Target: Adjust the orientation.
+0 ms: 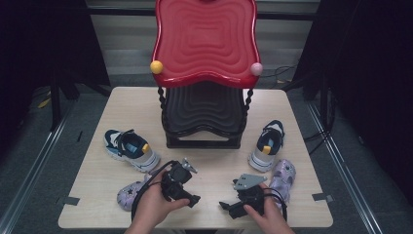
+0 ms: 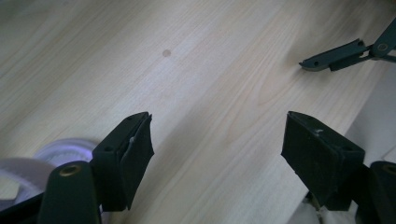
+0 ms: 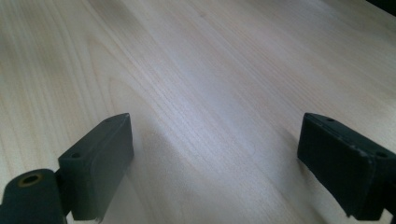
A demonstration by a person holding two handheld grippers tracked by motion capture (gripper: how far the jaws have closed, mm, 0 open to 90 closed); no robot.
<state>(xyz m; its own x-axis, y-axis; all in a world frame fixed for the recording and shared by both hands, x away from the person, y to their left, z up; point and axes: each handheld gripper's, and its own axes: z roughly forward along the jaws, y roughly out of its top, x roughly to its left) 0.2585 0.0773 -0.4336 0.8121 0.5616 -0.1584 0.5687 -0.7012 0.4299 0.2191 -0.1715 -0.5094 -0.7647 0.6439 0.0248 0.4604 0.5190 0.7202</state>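
At 7 o'clock on the bench (image 1: 97, 180), left gripper (image 1: 191, 184) sits open, empty, beside purple clog (image 1: 130, 194); right gripper (image 1: 225, 205) wide, empty, staged at 5 o'clock.

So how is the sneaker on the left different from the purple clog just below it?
The left sneaker is navy, white and grey with a yellow tab; the left purple clog is plain lilac. The sneaker is longer and lies clear; the clog sits partly behind the left hand. Both rest on the table.

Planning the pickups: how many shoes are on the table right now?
4. Blue sneaker left of the rack, its mate right of it; purple clog by the left hand, another by the right. None looks hidden.
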